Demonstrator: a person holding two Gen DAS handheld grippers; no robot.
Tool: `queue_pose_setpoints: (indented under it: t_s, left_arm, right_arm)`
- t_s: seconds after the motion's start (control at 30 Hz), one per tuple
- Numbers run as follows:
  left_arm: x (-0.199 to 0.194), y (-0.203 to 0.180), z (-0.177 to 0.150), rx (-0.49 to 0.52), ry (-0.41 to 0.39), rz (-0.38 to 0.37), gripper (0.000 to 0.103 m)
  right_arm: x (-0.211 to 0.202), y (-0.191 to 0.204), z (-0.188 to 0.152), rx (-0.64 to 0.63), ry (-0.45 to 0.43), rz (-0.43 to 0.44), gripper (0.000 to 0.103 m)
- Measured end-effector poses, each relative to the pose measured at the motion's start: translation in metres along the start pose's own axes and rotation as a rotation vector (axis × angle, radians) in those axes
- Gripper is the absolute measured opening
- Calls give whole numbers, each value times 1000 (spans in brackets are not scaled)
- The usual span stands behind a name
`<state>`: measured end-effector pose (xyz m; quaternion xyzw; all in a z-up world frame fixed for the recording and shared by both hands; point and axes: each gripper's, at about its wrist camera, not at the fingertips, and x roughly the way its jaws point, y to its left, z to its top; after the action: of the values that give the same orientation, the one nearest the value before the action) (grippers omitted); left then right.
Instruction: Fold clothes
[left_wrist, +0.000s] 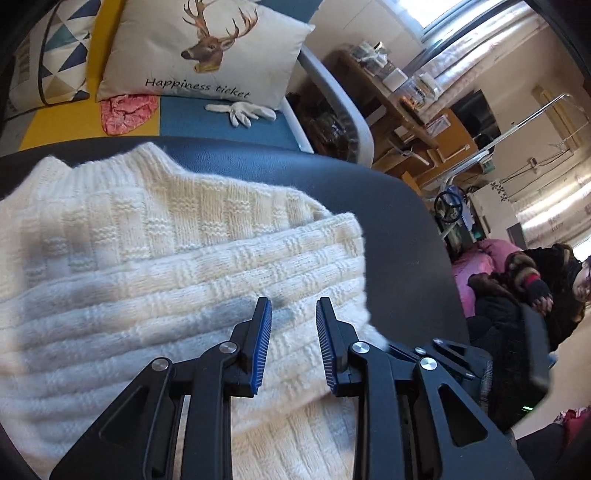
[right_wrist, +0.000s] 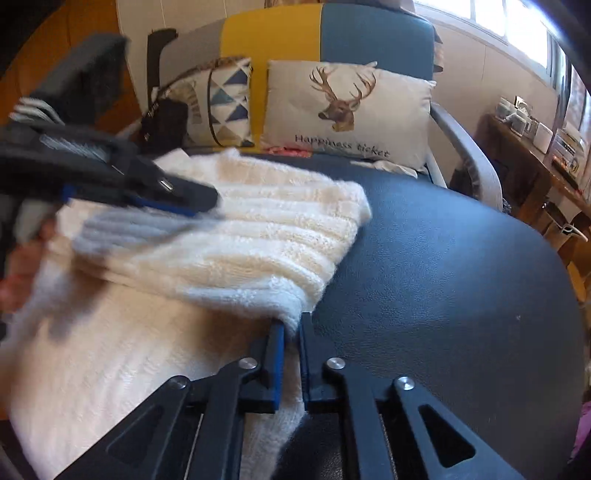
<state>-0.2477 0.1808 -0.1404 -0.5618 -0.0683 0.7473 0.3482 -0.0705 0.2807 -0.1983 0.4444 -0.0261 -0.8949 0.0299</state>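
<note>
- Sweater (left_wrist: 155, 266), cream and chunky-knit, lies on the dark round table (left_wrist: 402, 229), a folded layer of it lapped over the rest, its ribbed collar toward the sofa.
- My left gripper (left_wrist: 293, 308) hovers over the folded layer with its blue pads partly apart and nothing pinched between them.
- My right gripper (right_wrist: 291, 326) sits at the sweater's near corner, jaws drawn nearly together, a nub of the knit edge caught between the pads.
- From the right wrist view, my left tool shows as a dark blur above the sweater's far side.
- Behind the table, a deer cushion (right_wrist: 347, 110) leans on the yellow-and-blue sofa (right_wrist: 332, 33).
- A person (left_wrist: 535, 295) in dark clothes sits off to the side.
</note>
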Motion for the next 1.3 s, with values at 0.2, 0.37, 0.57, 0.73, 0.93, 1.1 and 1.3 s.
queue_pose_setpoints:
  t_s: [0.2,0.37,0.57,0.73,0.93,1.1,1.3]
  left_arm:
    - [19,-1,1,21,36,10,27]
    - [13,-13,5,53,18,-12,27]
    - [28,-21,11,65,43,-16,27]
    - [34,-17,15,26,53,-42,27]
    - [34,-22,16,51,40,-47,27]
    - [44,-27,17,74,44,-48,27]
    - [24,-14,15,8,13,-104,28]
  right_arm:
    - [5,2,-28,-62,33,-135,2]
    - [-3,-5,-35,0,16,-146,2]
    - [-34,-18,-26,162,-32,42,28]
    - [-20,4,4,187,-10,100,28]
    - [2,18,6,184,65,38,8]
    - [2,15,-10,178,112,-13,1]
    - [-22,9,13,263,-4,67,30]
